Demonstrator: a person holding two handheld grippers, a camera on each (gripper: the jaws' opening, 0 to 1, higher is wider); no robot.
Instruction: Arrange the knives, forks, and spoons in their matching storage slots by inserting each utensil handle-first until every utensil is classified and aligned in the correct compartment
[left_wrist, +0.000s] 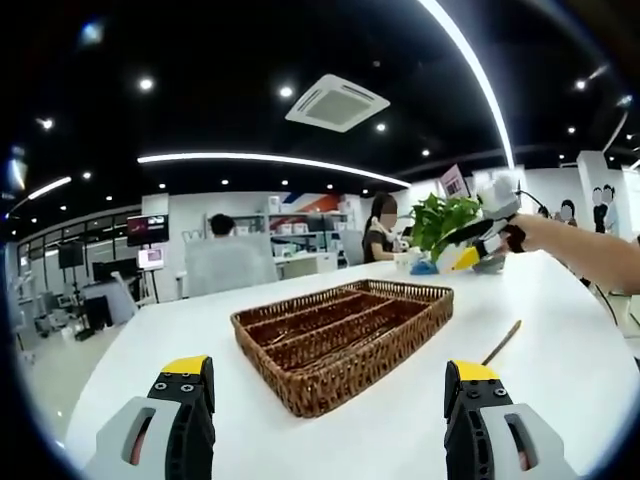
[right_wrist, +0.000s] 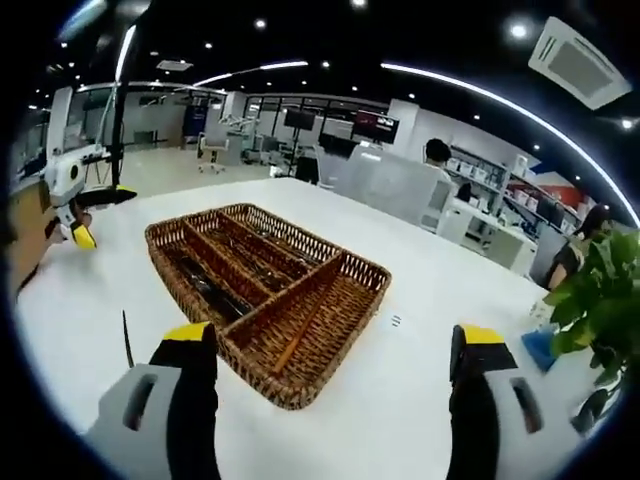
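An open-plan office with a dark ceiling, strip lights and distant desks surrounds a white table (left_wrist: 560, 330) on which the work is laid out. Left gripper view: the left gripper (left_wrist: 330, 400) hangs over the near edge of the table with its jaws standing wide apart and nothing between them; a wicker tray (left_wrist: 345, 335) divided into long compartments sits toward the middle of the surface, and a thin dark utensil (left_wrist: 503, 341) lies loose on the bare surface just to the right of the tray, its type too small to tell. The right gripper (left_wrist: 480, 245) enters from the right, held up near a potted plant (left_wrist: 445, 218) at the far edge; whether it grips anything cannot be told here. Right gripper view: the right gripper (right_wrist: 335, 385) also has its jaws spread wide and empty, above the near corner of the tray (right_wrist: 355, 268), whose compartments seem to hold dark utensils, though their kinds are unclear. A slim dark utensil (right_wrist: 127, 340) lies on the table left of the tray, and the left gripper (right_wrist: 75, 215) appears near the left edge. Judged from its look, such a utensil is light, stiff and likely smooth, lying flat and hard to pinch; a grip across the middle of the shaft seems best. The tray's raised rim stands in the way of a low insertion.
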